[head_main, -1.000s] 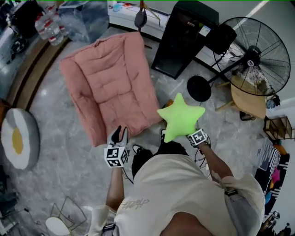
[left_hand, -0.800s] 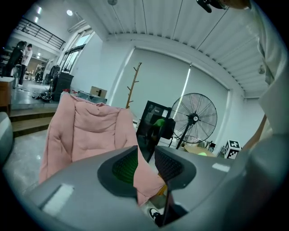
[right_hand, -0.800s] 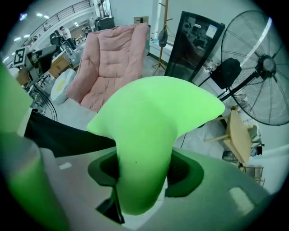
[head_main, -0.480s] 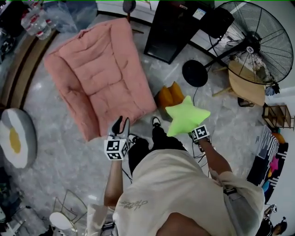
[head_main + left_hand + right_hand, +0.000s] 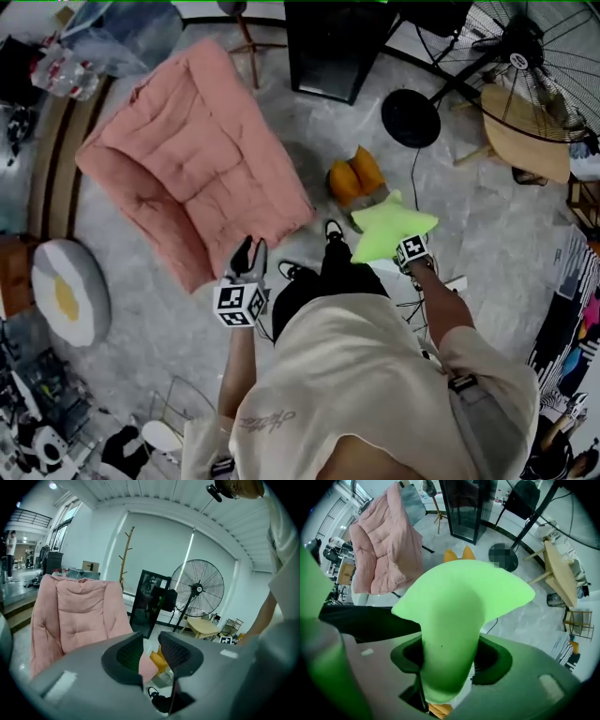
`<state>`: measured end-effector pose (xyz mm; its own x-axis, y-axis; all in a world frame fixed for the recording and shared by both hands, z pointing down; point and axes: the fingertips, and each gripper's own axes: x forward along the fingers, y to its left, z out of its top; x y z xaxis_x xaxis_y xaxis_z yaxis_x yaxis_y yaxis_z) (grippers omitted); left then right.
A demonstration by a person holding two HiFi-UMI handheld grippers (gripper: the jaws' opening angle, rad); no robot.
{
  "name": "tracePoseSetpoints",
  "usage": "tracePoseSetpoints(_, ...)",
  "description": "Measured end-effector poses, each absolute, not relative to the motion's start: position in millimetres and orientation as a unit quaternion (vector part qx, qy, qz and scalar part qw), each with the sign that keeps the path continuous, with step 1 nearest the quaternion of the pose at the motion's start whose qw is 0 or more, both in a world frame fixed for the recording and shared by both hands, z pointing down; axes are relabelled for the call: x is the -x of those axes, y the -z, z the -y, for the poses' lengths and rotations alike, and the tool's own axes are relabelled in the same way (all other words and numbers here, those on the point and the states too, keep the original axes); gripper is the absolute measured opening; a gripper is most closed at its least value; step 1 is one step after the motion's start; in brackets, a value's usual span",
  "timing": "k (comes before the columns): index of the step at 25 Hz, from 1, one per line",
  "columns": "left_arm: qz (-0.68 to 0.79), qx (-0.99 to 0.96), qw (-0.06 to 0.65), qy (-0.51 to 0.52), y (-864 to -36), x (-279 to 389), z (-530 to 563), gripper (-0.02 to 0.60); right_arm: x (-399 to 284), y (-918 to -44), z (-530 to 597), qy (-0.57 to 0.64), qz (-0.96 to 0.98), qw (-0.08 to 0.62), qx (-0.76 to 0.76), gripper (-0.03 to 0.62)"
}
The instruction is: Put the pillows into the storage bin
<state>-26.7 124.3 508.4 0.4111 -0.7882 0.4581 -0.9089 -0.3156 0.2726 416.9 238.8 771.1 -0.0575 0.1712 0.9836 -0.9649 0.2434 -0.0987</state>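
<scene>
Head view shows your left claw hanging just off the near corner of the pink cushion, which lies spread on the floor. Its jaws stand apart and nothing is caught between them. Your right claw is to the right of that same corner, clamped tight on one arm of the green star pillow. The rest of the star juts out past the jaws, above the floor. Just beyond the star, beside the cushion's right edge, an orange pillow lies on the floor. Well apart to the cushion's left rests a round egg-patterned pad. Past the cushion's far right corner stands a black cabinet, and farther right is a big standing fan.
</scene>
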Motion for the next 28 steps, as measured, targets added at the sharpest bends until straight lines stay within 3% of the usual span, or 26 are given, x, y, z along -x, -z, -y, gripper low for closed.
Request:
tracePoseSetpoints(13,0.475,-0.831,0.218,-0.192,-510,-99,-53,0.137,-441,-864,-200,-0.547,0.511,0.593,-0.298,0.267)
tracePoseSetpoints(28,0.495,-0.773,0.312,-0.246,-545,-91,-76,0.140,-421,-962,-156,-0.568,0.480,0.619,-0.254,0.276)
